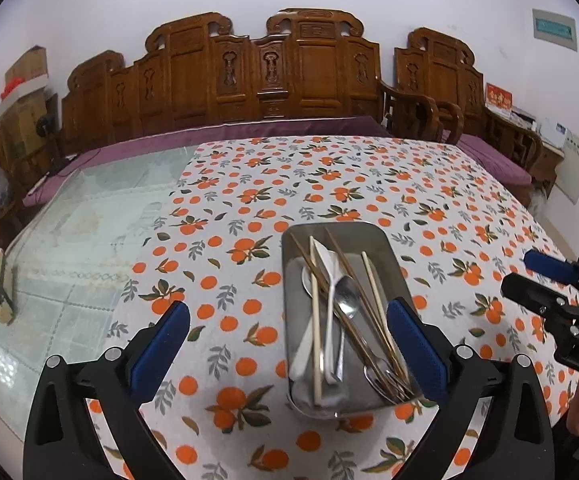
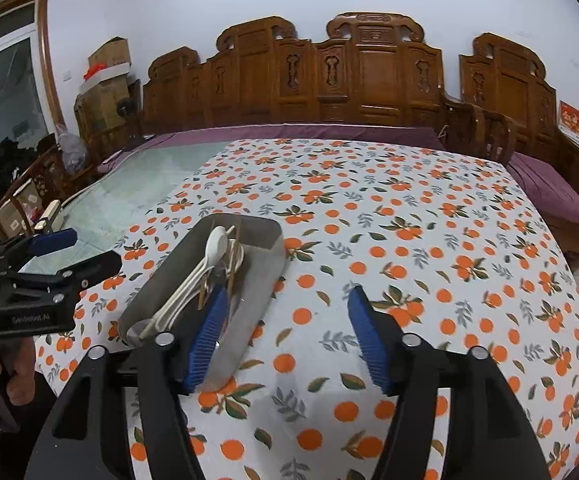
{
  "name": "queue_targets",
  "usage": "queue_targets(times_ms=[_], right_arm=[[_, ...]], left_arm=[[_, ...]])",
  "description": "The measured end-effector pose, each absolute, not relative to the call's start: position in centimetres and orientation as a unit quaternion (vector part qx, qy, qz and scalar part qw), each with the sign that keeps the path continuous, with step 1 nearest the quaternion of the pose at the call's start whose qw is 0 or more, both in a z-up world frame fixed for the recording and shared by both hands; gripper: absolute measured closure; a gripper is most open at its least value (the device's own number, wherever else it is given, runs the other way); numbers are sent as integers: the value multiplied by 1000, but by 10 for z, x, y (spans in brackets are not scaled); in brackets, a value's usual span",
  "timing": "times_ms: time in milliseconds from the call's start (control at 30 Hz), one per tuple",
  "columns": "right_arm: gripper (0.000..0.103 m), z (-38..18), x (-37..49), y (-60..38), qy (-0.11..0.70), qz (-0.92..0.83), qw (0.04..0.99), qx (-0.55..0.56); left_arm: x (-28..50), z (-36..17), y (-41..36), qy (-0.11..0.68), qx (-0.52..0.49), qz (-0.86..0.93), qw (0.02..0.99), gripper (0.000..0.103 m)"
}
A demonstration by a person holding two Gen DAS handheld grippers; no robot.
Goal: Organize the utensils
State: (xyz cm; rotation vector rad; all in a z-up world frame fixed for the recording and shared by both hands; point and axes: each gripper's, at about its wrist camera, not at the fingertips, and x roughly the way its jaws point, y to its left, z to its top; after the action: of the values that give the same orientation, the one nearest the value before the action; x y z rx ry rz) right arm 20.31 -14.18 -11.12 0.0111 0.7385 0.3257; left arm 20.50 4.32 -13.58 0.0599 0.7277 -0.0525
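brushed metal tray (image 1: 385, 256), printed cloth (image 1: 409, 184)

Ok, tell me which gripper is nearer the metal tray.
Left, narrowly. The left gripper hangs over the metal tray's near end, jaws open, one finger overlapping the utensils. The right gripper sits beside the tray's right wall, jaws open over the tablecloth.

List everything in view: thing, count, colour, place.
metal tray: 1, silver, on tablecloth, holds the utensils
chopsticks: several, pale and brown, in tray
metal spoon: 1, silver, in tray
white spoons: at least 2, in tray
tablecloth: 1, white with oranges, over table
glass tabletop: greenish, left of cloth
wooden bench: brown, behind table
left gripper: open, over tray's near end
right gripper: open, right of tray
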Motion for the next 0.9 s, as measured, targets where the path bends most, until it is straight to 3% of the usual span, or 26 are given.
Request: queue_targets(times_ms=[267,900], right_arm=[[3,-104,181,-161,349,140,927,17],[3,-55,127,-193,313,99,944,21]], left_arm=[[181,-121,25,349,29,-33,936,8],[130,-83,2,339,24,-35,940,8]])
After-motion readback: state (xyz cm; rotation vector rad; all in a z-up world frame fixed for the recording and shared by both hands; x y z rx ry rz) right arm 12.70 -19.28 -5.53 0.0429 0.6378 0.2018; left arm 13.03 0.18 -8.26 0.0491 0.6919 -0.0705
